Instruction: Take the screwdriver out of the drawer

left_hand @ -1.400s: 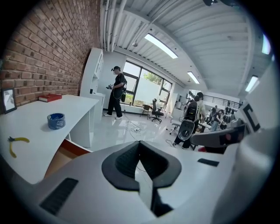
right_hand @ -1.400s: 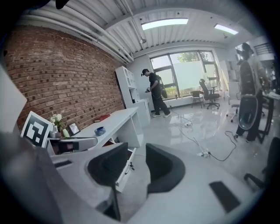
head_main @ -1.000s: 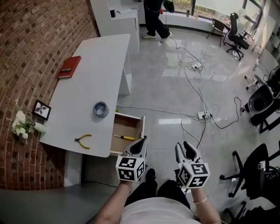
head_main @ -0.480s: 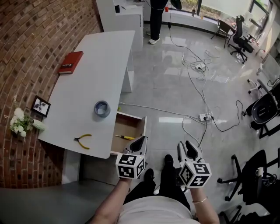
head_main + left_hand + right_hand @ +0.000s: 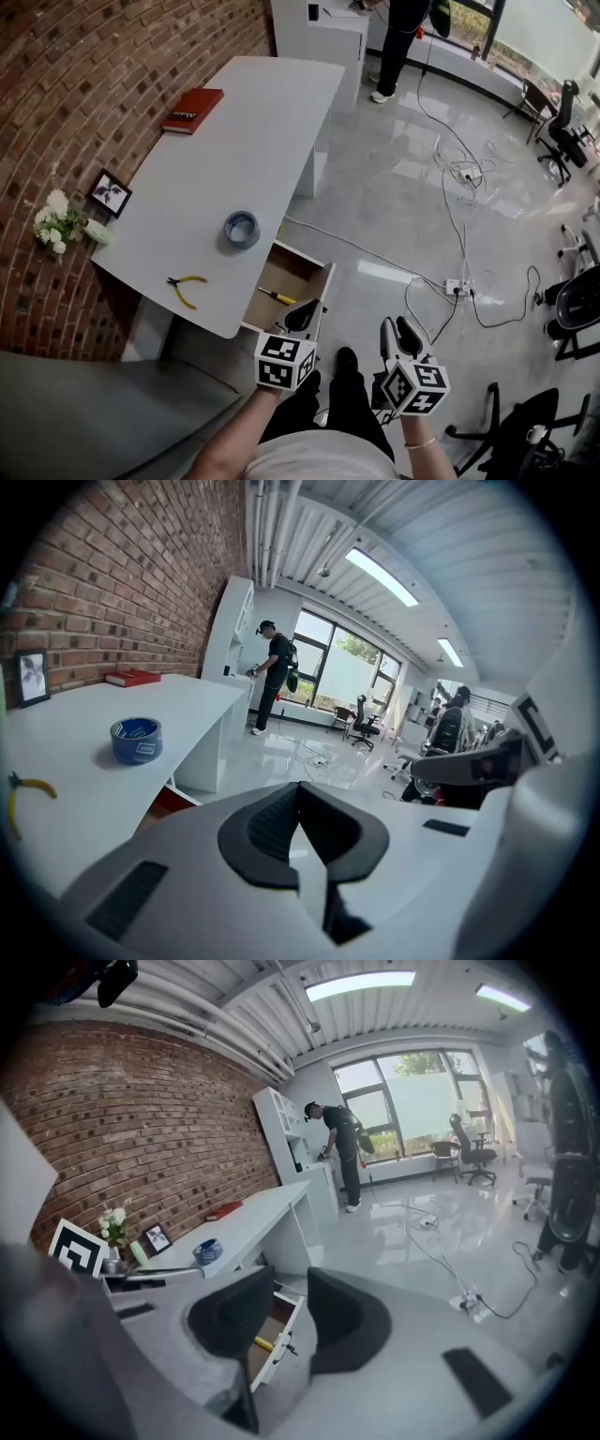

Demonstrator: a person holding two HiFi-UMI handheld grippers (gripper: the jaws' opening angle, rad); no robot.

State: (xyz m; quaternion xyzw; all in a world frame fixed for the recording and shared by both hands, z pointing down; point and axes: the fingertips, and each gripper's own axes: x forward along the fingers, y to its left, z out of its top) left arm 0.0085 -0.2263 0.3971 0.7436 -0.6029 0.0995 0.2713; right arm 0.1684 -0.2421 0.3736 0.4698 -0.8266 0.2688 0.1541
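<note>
The desk (image 5: 246, 131) runs along the brick wall at left, and its drawer (image 5: 309, 272) already stands pulled out from the desk's near right side. So the step in hand appears to be the reach: both grippers hang near the person, just beside the drawer's near end, touching nothing. The left gripper (image 5: 302, 315) has its jaws pressed together with nothing between them. The right gripper (image 5: 397, 330) has its jaws a narrow way apart, empty, and the drawer shows through the gap. The screwdriver (image 5: 277, 297) lies flat on the drawer floor, towards the near end, yellow handle to the right.

The next move likely calls for lowering one gripper into the drawer, jaws set across the handle, then closing on it. The right one is readier; the left would have to open first. The drawer walls leave little room, so a steep approach from above looks safest.

Counted: one desk, one drawer, two grippers, one red book (image 5: 192, 111) at the far end, one frame (image 5: 112, 192), one tape roll (image 5: 241, 230), one pair of pliers (image 5: 186, 286), one screwdriver.
</note>
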